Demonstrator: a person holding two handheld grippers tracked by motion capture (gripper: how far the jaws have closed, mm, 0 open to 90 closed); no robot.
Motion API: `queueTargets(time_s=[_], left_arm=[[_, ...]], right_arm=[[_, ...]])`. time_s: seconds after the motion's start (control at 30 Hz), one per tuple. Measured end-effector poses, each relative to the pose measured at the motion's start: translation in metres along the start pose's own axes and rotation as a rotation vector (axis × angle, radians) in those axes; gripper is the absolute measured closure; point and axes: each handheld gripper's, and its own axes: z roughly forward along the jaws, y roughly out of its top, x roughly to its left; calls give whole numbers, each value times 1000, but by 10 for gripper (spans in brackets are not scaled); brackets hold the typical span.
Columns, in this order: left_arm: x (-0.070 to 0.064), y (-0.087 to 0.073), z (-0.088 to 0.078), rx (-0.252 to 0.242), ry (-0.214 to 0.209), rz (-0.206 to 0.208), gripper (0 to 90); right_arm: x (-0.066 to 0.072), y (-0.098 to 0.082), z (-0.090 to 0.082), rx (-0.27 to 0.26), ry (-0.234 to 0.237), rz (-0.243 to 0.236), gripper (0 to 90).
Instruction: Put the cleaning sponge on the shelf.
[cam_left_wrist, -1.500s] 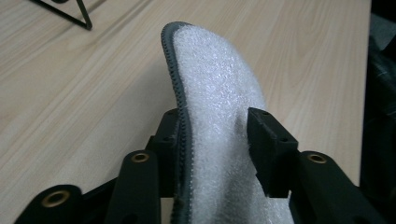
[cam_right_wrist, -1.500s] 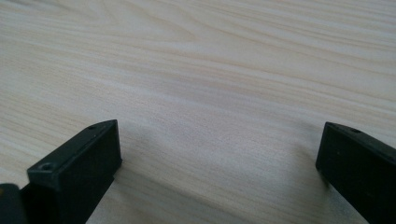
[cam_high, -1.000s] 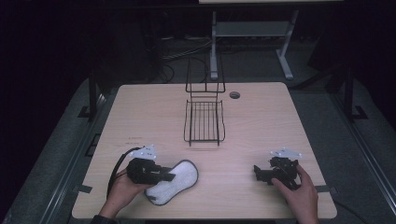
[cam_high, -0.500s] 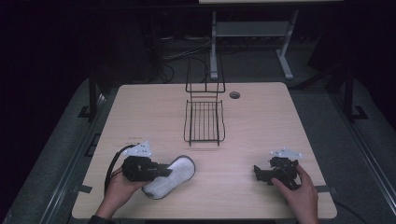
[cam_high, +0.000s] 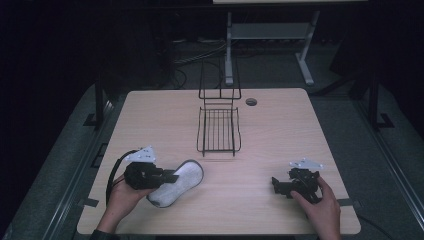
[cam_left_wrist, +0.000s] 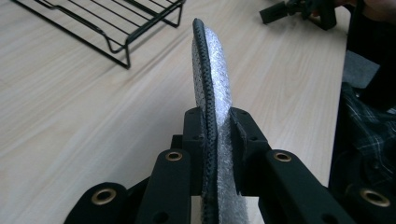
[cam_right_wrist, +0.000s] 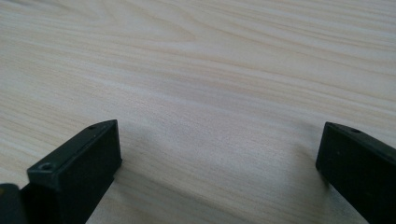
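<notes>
Pale wood-grain counter (cam_high: 280, 135) in a dark room, grey floor around it. A black wire rack (cam_high: 218, 131) stands at the counter's centre, toward the far side. Left claw (cam_high: 172, 177) at the near left, held level and pointing right, its jaws having just closed onto a white shoe insole (cam_high: 181, 181). The left gripper view shows the insole (cam_left_wrist: 211, 74) clamped on edge between both pads. Right claw (cam_high: 274, 185) rests low at the near right, jaws wide apart over bare wood, holding nothing.
</notes>
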Motion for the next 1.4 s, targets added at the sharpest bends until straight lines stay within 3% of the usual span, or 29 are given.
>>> queueTargets(time_s=[0.67, 1.4], left_arm=[[19, 15, -5, -33, 48, -24, 773], [39, 36, 4, -51, 67, -27, 772]], right_arm=[[0, 0, 0, 0, 0, 0, 0], [0, 0, 0, 0, 0, 0, 0]])
